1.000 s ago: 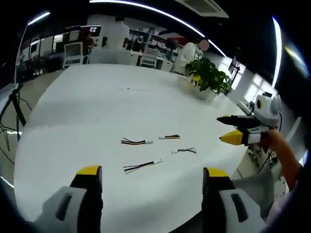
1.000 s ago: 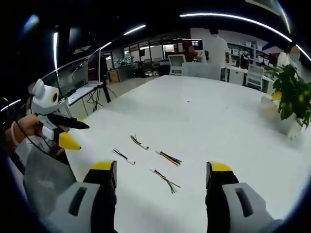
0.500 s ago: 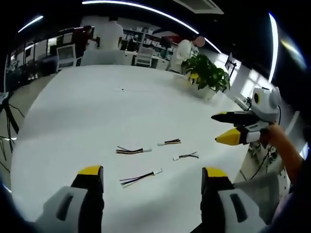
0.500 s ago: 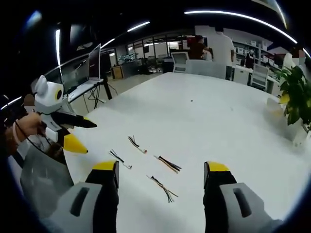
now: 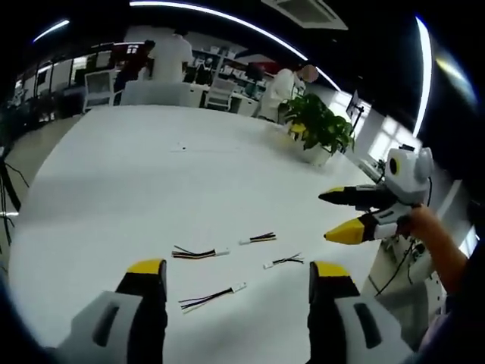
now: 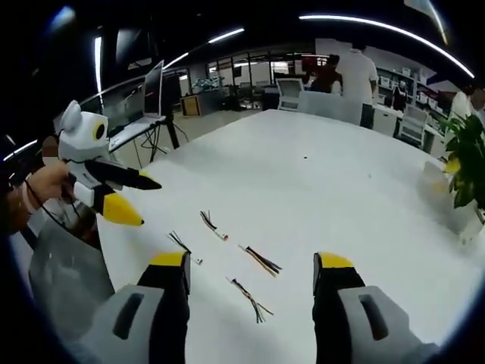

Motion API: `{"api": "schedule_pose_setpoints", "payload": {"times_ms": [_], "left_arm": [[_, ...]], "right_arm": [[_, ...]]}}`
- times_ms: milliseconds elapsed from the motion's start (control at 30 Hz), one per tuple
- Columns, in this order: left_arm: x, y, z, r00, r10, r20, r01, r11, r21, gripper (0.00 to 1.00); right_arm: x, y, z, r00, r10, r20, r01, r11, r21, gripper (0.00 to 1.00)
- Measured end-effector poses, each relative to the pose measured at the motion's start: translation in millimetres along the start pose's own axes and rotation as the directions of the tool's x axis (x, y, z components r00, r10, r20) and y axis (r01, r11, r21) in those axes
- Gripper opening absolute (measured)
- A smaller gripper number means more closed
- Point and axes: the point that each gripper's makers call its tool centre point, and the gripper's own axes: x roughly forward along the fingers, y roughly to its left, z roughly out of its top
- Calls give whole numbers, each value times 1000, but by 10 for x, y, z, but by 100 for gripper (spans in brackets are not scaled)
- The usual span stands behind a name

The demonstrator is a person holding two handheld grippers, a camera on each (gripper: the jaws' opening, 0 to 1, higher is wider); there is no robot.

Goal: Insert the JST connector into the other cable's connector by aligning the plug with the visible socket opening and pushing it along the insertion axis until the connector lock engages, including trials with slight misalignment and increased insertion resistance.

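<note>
Loosely scattered, four cables lying flat on table, both tongs spread.

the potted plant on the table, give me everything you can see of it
The potted plant is a bushy cluster of broad green leaves rising from a pale pot that looks white. It stands upright near the far edge of the white table, well beyond the cable pieces. A yellowish patch shows at its left side; what it is cannot be told. In the right gripper view it sits at the right edge, partly cut off. Nothing but the table touches it.
</note>
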Motion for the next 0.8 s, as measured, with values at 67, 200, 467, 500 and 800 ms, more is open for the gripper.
{"api": "schedule_pose_setpoints", "payload": {"times_ms": [67, 200, 467, 500, 800], "left_arm": [[22, 2, 23, 1000, -4, 3, 4, 1000, 2, 73], [78, 41, 69, 1000, 0, 6, 0, 1000, 23, 72], [122, 58, 198, 999, -19, 45, 19, 1000, 14, 69], [129, 57, 214, 999, -21, 50, 20, 1000, 20, 68], [173, -39, 385, 989, -74, 128, 55, 987, 152, 62]], "right_arm": [[21, -1, 8, 1000, 3, -2, -3, 1000, -9, 61], [73, 14, 30, 1000, 23, -6, -23, 999, -42, 58], [175, 34, 25, 998, 54, -38, -57, 995, -77, 53], [183, 42, 23, 997, 61, -40, -64, 995, -77, 51], [197, -37, 62, 998, 50, -34, -53, 994, -92, 50]]}}
